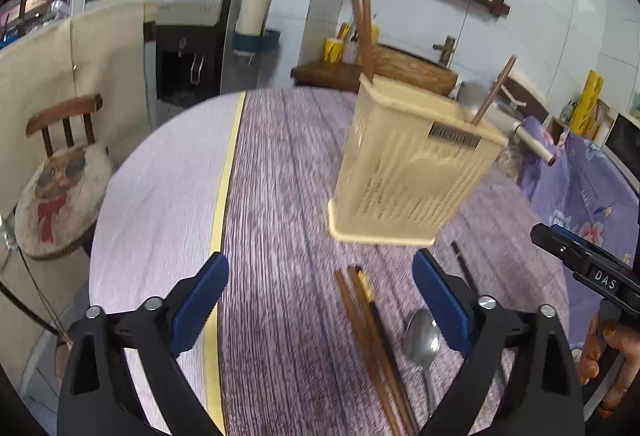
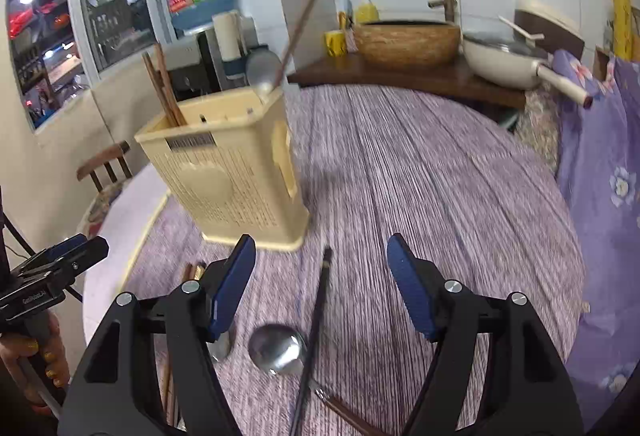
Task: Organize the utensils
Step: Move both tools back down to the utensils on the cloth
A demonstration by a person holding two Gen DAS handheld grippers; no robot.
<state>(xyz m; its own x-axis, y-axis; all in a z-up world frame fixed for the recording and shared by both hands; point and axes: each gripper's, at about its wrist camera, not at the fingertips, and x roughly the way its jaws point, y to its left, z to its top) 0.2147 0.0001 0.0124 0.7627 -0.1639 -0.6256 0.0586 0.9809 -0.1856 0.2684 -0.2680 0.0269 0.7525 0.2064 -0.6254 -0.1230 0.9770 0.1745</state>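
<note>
- Cream plastic utensil holder [image 1: 412, 164] stands on the round table [image 1: 280, 176], ahead of both grippers, with brown chopsticks [image 1: 364, 36] upright in it.
- Left gripper [image 1: 320, 300] hangs wide open and empty; a loose pair of chopsticks [image 1: 368, 336] and a spoon [image 1: 422, 340] lie between its fingers.
- Right gripper [image 2: 320, 284] is also wide open and empty, over a ladle [image 2: 276, 348] and a dark chopstick [image 2: 316, 320].
- Only the right view shows the ladle bowl and a second ladle [image 2: 262, 70] in the holder.

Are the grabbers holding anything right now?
No. The left hand-held gripper and right hand-held gripper are both open and empty above the chopsticks and spoon.
</note>
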